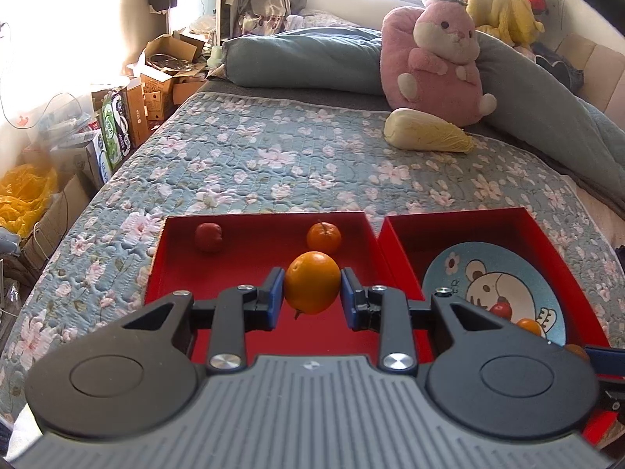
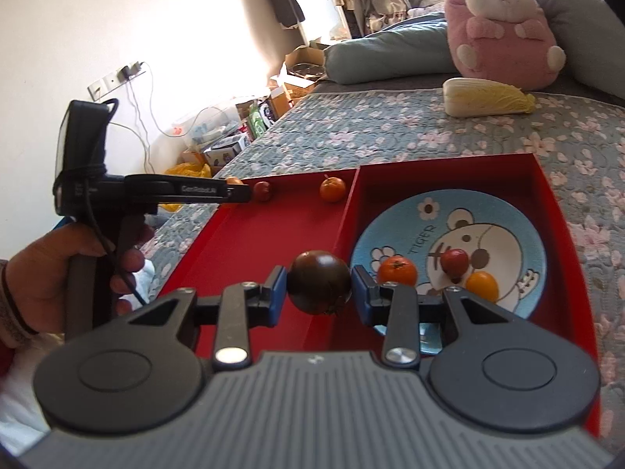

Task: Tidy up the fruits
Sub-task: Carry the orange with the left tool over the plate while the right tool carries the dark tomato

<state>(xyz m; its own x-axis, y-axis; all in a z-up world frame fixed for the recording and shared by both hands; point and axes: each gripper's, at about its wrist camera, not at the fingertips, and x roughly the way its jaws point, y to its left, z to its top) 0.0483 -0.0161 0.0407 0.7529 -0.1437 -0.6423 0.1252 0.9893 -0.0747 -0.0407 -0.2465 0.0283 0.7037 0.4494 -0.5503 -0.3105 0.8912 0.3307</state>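
Flowery blue bedding (image 1: 273, 148) covers the bed where our two red trays sit side by side. From the left wrist view, our left gripper (image 1: 311, 293) has its jaws pressed on a big orange (image 1: 311, 287), held above the left red tray (image 1: 175, 273). Behind it in that tray lie a small orange (image 1: 323, 237) and a small red fruit (image 1: 209, 236). Farther back we see a pink bunny toy (image 1: 433, 62), a pale cabbage (image 1: 427, 136) and a heap of cardboard boxes (image 1: 156, 86) by the bed.

From the right wrist view, our right gripper (image 2: 319, 285) squeezes a dark round fruit (image 2: 318, 282) over the edge between the trays. The right red tray (image 2: 562, 234) holds a blue plate (image 2: 394, 215) with a cartoon animal and the word "TIGER". On the plate sit an orange tomato (image 2: 397, 271), a red fruit (image 2: 454, 261) and a yellow fruit (image 2: 482, 286). Our left hand (image 2: 50, 269) holds its tool at the side, partly covering the far tray corner.
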